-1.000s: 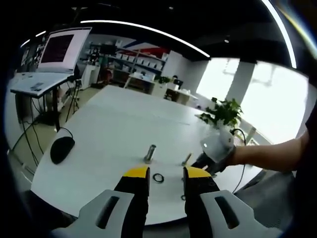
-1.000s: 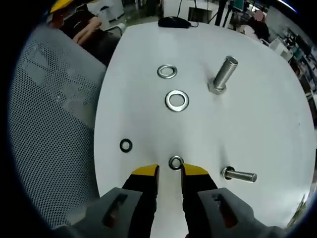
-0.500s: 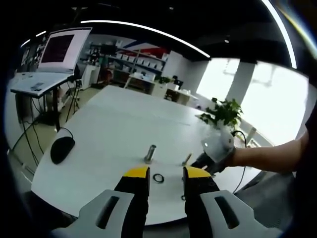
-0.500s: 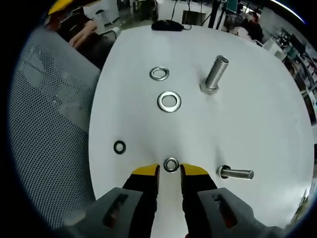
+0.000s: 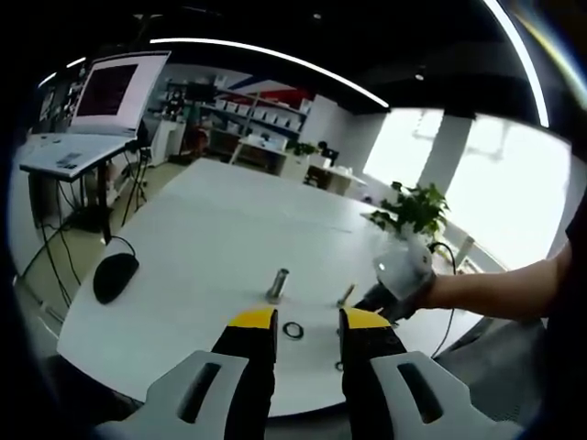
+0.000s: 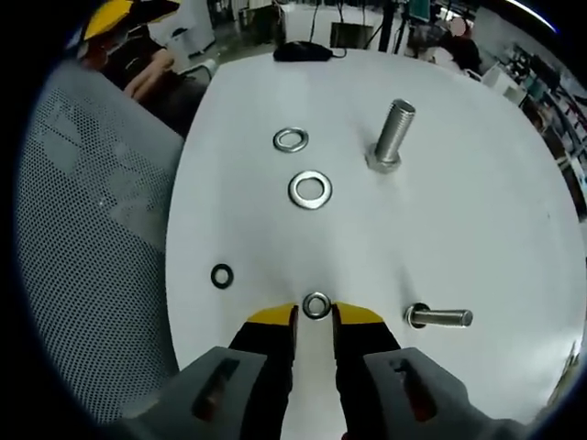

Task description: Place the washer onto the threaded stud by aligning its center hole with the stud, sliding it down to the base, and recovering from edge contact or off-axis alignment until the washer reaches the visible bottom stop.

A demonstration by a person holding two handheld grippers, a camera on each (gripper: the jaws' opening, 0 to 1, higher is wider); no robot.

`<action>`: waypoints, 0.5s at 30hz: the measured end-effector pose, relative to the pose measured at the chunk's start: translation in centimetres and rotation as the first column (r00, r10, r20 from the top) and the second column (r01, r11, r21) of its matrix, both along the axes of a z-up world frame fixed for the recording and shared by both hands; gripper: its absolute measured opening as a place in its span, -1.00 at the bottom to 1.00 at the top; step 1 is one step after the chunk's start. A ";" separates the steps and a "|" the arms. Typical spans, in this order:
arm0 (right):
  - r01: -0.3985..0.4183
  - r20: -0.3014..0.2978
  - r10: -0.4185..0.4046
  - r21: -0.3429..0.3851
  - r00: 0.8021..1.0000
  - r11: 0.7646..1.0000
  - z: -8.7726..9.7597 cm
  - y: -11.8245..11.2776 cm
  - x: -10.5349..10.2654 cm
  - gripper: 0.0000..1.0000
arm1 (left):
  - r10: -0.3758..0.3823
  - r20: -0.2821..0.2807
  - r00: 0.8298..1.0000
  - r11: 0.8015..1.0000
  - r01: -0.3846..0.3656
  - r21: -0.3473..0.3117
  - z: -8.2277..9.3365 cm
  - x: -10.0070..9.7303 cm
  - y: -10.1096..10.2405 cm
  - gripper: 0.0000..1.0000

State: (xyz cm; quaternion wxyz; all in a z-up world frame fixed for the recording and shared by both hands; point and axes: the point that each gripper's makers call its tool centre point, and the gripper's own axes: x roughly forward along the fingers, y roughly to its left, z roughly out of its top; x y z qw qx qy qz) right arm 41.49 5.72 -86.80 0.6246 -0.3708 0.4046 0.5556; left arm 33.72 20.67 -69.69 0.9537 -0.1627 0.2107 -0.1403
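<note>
White round-cornered table (image 6: 477, 211) in an open workshop: shelving along the far wall, bright windows, a ceiling light strip. A monitor on a stand (image 5: 115, 89) sits off to one side, a potted plant (image 5: 413, 209) at the table's far edge, and a grey mesh chair back (image 6: 83, 229) against the near edge.

Count, right gripper view:
- Studs: two. One upright stud (image 6: 392, 135) on its hex base; one lying stud (image 6: 440, 318) flat on the table.
- Rings: four. Large flat washer (image 6: 310, 190); mid washer (image 6: 291, 140) beyond it; small washer (image 6: 316, 305); one black ring (image 6: 221, 276) near the table edge.
- One black mouse (image 5: 115, 275), seen in the left gripper view.

The small washer is bright metal, thick-rimmed, lying flat with the hole open. It lies just in front of the yellow tips of the right gripper (image 6: 314, 316), between them, well apart from the upright stud. The jaws stand narrow, a slim gap showing; whether they touch the washer I cannot tell.

Left gripper (image 5: 308, 319): jaws moderately apart, holding nothing, above the near table edge.
</note>
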 end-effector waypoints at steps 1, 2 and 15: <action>-0.002 0.004 0.002 0.003 1.000 1.000 0.0 0.1 0.0 -0.69 | 0.000 0.001 1.000 1.000 0.000 0.000 0.0 0.0 0.0 -0.51; -0.004 0.011 0.004 0.003 1.000 1.000 0.0 0.1 0.0 -0.70 | 0.000 0.002 1.000 1.000 0.000 -0.001 0.0 0.0 0.0 -0.51; 0.026 0.019 -0.027 0.027 0.999 0.999 1.5 -0.1 0.8 -0.71 | 0.000 0.004 1.000 1.000 0.000 -0.001 0.1 0.0 0.0 -0.51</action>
